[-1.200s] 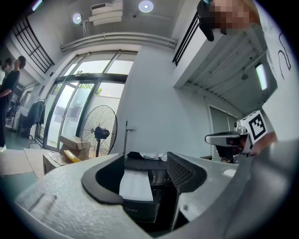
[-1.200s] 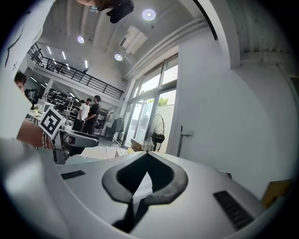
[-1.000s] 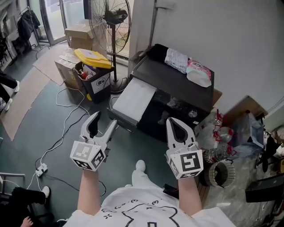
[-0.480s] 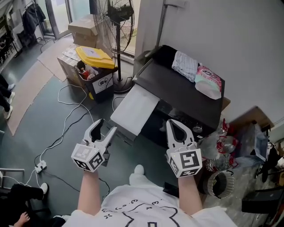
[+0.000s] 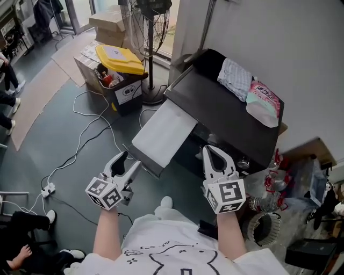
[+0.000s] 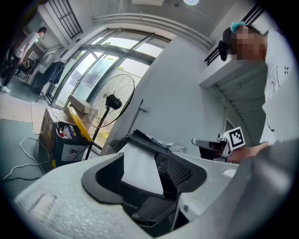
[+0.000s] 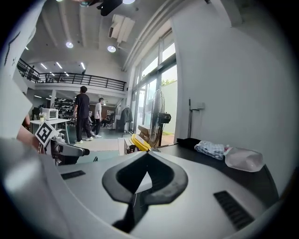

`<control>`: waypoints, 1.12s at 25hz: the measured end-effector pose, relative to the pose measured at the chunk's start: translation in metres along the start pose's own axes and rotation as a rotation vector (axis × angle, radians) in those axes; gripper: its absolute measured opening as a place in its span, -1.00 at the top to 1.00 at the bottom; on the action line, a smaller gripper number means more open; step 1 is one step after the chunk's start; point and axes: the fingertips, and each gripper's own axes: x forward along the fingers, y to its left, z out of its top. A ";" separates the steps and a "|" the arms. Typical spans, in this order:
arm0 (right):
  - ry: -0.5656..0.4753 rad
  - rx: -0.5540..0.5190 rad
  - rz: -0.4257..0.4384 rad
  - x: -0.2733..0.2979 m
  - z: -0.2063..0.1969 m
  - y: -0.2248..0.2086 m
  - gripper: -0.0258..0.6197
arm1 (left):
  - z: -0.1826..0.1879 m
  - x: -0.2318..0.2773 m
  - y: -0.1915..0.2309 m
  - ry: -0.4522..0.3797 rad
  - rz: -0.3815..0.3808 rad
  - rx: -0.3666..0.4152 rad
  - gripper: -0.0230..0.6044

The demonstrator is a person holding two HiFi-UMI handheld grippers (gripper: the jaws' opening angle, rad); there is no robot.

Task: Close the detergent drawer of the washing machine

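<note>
A black washing machine (image 5: pixel 226 115) stands against the wall. Its white detergent drawer (image 5: pixel 164 133) sticks out from the front left, pulled open. My left gripper (image 5: pixel 127 164) is open and empty, its tips just short of the drawer's near corner. In the left gripper view the white drawer (image 6: pixel 140 170) shows through the gap of the left gripper (image 6: pixel 145 158). My right gripper (image 5: pixel 210 150) is shut on nothing and points at the machine's dark front, right of the drawer. In the right gripper view the right gripper (image 7: pixel 147 154) has its tips together.
A folded cloth (image 5: pixel 235 72) and a pink-and-white bag (image 5: pixel 263 102) lie on the machine's top. A bin with a yellow lid (image 5: pixel 119 62), cardboard boxes and a standing fan (image 5: pixel 152 11) are to the left. Cables (image 5: pixel 80 145) cross the floor. Bottles and bags (image 5: pixel 269 188) crowd the right.
Both grippers have sunk and come closer to the machine. The left one has rolled a little, and its tips are now near the drawer's corner. Neither jaw opening has changed.
</note>
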 end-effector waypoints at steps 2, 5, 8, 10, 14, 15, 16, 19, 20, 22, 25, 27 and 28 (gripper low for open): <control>0.008 0.003 0.008 0.005 -0.004 0.000 0.92 | -0.007 -0.001 0.005 0.000 0.002 -0.038 0.03; 0.023 0.005 0.016 0.008 -0.011 0.004 0.92 | -0.021 -0.006 0.012 0.002 -0.007 -0.103 0.01; 0.044 0.004 0.014 0.009 -0.017 0.010 0.92 | -0.037 -0.010 0.016 0.020 -0.028 -0.155 -0.02; 0.060 0.006 0.006 0.007 -0.021 0.017 0.92 | -0.047 -0.012 0.018 0.037 -0.051 -0.186 -0.03; 0.086 0.018 -0.018 0.004 -0.027 0.032 0.93 | -0.062 -0.013 0.027 0.059 -0.089 -0.258 -0.03; 0.093 0.021 -0.026 0.003 -0.028 0.036 0.92 | -0.066 -0.014 0.030 0.066 -0.096 -0.273 -0.03; 0.099 0.024 -0.033 0.001 -0.030 0.041 0.93 | -0.070 -0.015 0.032 0.075 -0.103 -0.287 -0.03; 0.119 0.029 -0.054 -0.004 -0.037 0.055 0.92 | -0.083 -0.017 0.037 0.106 -0.132 -0.331 -0.03; 0.126 0.030 -0.060 -0.005 -0.040 0.059 0.92 | -0.089 -0.017 0.038 0.116 -0.144 -0.347 -0.03; 0.140 0.036 -0.075 -0.008 -0.045 0.067 0.92 | -0.100 -0.015 0.041 0.134 -0.166 -0.375 -0.03; 0.158 0.047 -0.103 -0.015 -0.052 0.074 0.92 | -0.113 -0.011 0.044 0.151 -0.190 -0.416 -0.03; 0.171 0.054 -0.122 -0.020 -0.057 0.077 0.92 | -0.120 -0.008 0.045 0.159 -0.202 -0.441 -0.03; 0.177 0.056 -0.133 -0.022 -0.060 0.078 0.92 | -0.124 -0.006 0.046 0.165 -0.209 -0.450 -0.04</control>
